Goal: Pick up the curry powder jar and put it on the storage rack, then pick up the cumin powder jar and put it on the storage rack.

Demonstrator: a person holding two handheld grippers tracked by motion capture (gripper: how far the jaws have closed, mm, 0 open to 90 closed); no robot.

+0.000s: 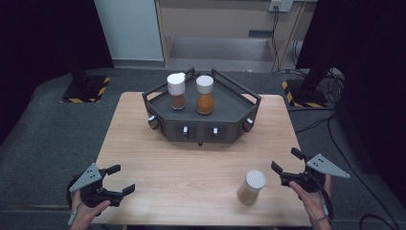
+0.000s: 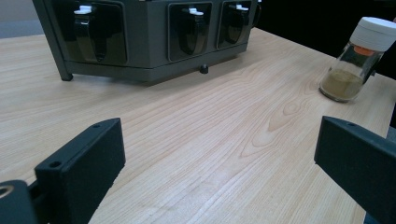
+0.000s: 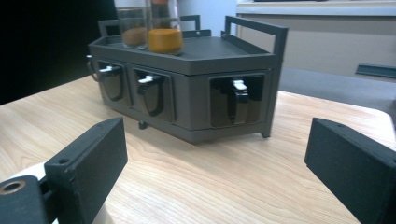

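Both grippers, left and right, were wide open and empty, and I feared my right one could tip the jar just beside it.

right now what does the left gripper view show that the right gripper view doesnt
Left gripper view alone: the white-capped spice jar with olive-brown powder, standing on the table right of the rack. Right gripper view alone: the rack's top tray with its rail and the lower parts of the brown spice jar and orange spice jar standing on it. Both: the dark spice rack with its hanging scoops, the wooden table, and each gripper's own black jaws wide apart.
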